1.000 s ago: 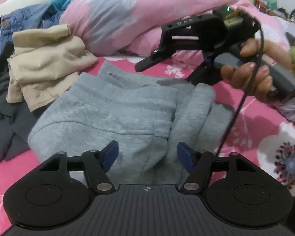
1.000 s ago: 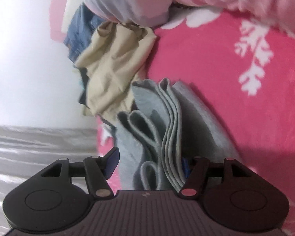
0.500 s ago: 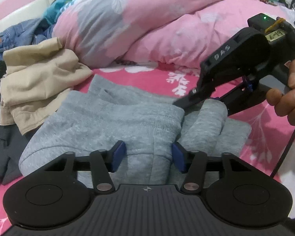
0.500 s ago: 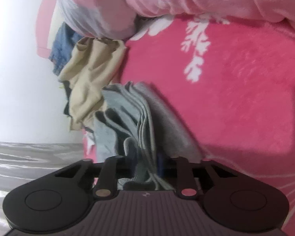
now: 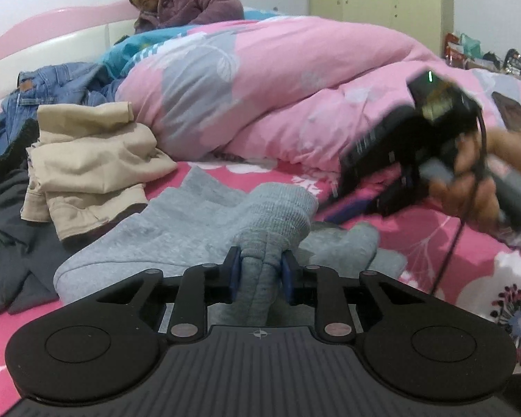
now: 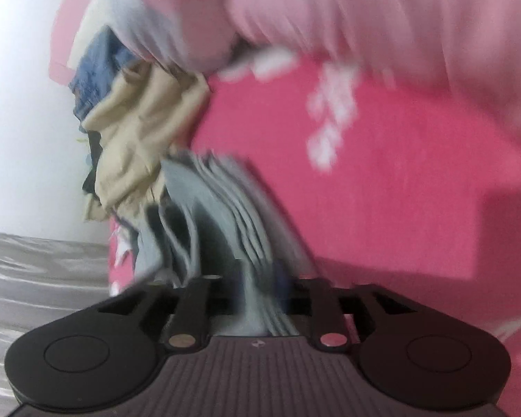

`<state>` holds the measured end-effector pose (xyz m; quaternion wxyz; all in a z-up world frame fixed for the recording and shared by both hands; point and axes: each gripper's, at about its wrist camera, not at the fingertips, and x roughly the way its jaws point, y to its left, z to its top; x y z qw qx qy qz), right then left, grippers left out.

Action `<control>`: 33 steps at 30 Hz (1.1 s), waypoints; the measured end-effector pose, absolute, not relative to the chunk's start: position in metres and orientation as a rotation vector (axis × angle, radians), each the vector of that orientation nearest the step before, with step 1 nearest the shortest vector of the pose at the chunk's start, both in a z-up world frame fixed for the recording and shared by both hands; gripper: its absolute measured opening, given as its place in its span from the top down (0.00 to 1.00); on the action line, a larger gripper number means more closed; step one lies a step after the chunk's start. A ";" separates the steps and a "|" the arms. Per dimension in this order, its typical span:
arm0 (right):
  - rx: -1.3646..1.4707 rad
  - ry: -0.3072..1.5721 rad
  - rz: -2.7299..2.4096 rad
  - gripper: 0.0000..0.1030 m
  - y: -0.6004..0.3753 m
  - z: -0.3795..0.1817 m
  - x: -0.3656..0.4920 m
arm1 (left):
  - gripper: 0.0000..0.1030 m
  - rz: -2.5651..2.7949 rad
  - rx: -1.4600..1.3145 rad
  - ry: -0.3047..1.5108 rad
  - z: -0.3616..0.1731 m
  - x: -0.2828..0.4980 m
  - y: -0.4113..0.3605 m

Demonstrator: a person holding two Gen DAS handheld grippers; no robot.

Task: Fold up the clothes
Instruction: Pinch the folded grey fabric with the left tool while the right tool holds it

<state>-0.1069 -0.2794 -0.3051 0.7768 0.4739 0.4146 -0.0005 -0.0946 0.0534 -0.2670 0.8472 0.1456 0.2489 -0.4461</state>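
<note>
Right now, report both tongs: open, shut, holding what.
Left tongs: closing, pads pressing a bunched fold of the grey garment.
Right tongs: opening, grey layers between them; blur hides any grip.

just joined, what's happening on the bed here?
A person is folding a grey garment on the bed with two handheld grippers. The left gripper is closing on a bunched fold of it. The right gripper has the garment's stacked edges between its jaws, which are opening; that view is blurred. Beige clothes and jeans wait beside it.
</note>
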 end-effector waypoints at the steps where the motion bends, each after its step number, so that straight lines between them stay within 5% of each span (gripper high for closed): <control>1: 1.005 0.869 0.006 0.57 -0.279 -0.293 -0.105 | 0.78 -0.943 0.303 0.517 -0.266 -0.096 0.055; 5: 1.032 0.913 0.166 0.32 -0.262 -0.273 -0.072 | 0.78 -0.944 0.273 0.485 -0.262 -0.096 0.062; 9: 0.961 1.117 0.204 0.31 -0.232 -0.279 -0.023 | 0.79 -0.945 0.225 0.463 -0.258 -0.097 0.072; 10: 0.966 1.165 0.215 0.35 -0.225 -0.286 -0.014 | 0.79 -0.946 0.214 0.459 -0.257 -0.097 0.074; 12: 0.990 1.202 0.258 0.78 -0.210 -0.293 0.000 | 0.79 -0.946 0.206 0.458 -0.255 -0.099 0.077; 19: 0.647 0.878 0.374 0.79 -0.205 -0.215 -0.029 | 0.79 -1.025 0.244 0.315 -0.242 -0.111 0.058; 25: 0.652 0.961 0.190 0.76 -0.237 -0.285 -0.042 | 0.74 -1.114 0.369 0.523 -0.303 -0.104 0.008; 30: 0.651 0.947 0.163 0.73 -0.241 -0.306 -0.051 | 0.50 -1.089 0.267 0.555 -0.281 -0.106 0.032; 33: 0.560 0.960 0.139 0.63 -0.235 -0.298 -0.048 | 0.46 -1.003 0.139 0.631 -0.276 -0.093 0.048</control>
